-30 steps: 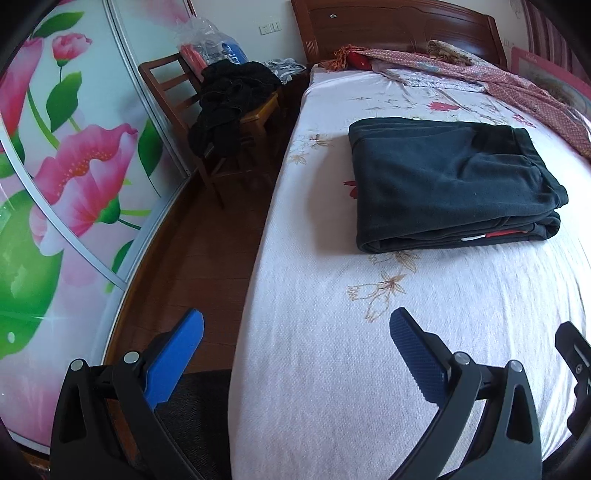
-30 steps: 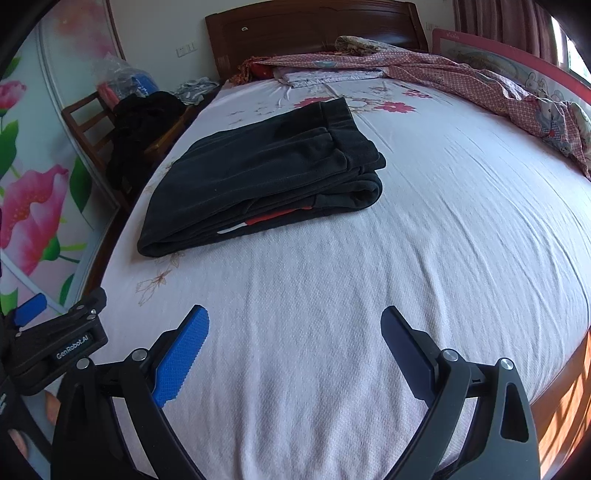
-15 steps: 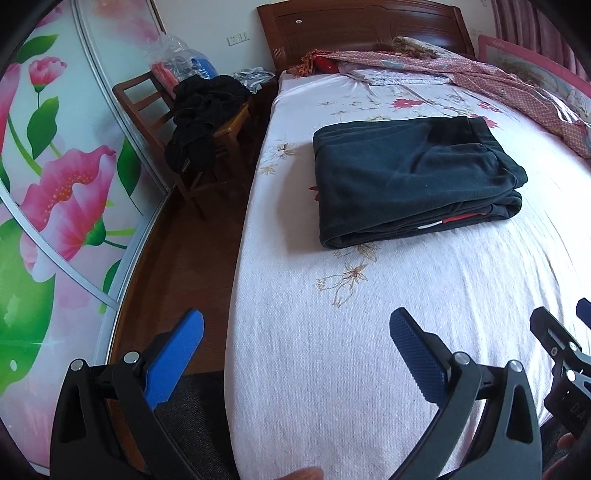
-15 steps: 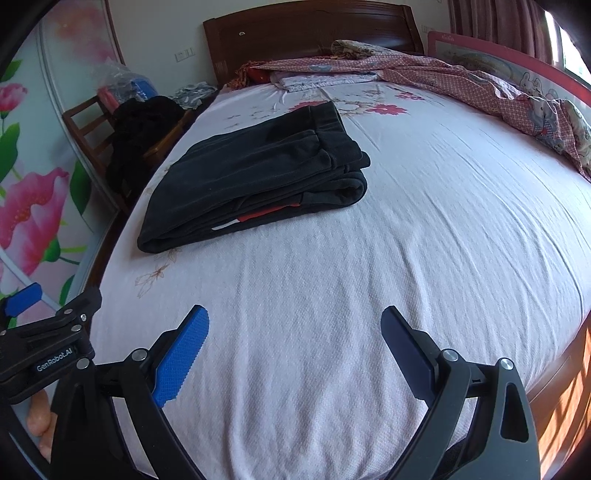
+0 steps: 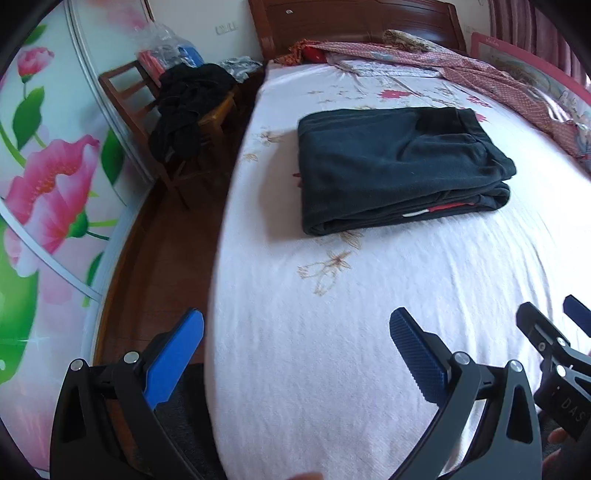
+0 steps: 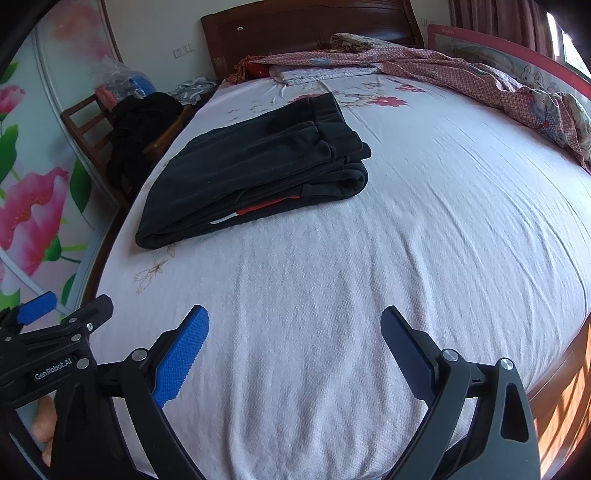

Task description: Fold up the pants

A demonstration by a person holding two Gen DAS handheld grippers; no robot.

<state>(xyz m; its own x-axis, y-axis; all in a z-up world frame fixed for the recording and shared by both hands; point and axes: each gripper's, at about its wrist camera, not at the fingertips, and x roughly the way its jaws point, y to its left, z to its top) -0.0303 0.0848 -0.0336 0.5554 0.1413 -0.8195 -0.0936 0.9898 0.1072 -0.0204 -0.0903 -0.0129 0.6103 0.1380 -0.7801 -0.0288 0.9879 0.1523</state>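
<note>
The dark pants (image 5: 399, 166) lie folded in a flat stack on the white flowered bed sheet (image 5: 332, 350), with a red and white label showing at the near edge; they also show in the right wrist view (image 6: 255, 170). My left gripper (image 5: 295, 332) is open and empty, well back from the pants, over the bed's near left edge. My right gripper (image 6: 295, 328) is open and empty above bare sheet, near the foot of the bed. Each gripper shows at the edge of the other's view.
A wooden chair (image 5: 147, 107) heaped with black clothes (image 5: 188, 107) stands left of the bed, by a flowered wardrobe door (image 5: 48, 184). A red patterned blanket (image 6: 480, 77) lies along the far right side. The wooden headboard (image 6: 306, 26) is at the back.
Both grippers have drawn back from the folded pants toward the foot of the bed, staying open and empty. The pants have not moved.
</note>
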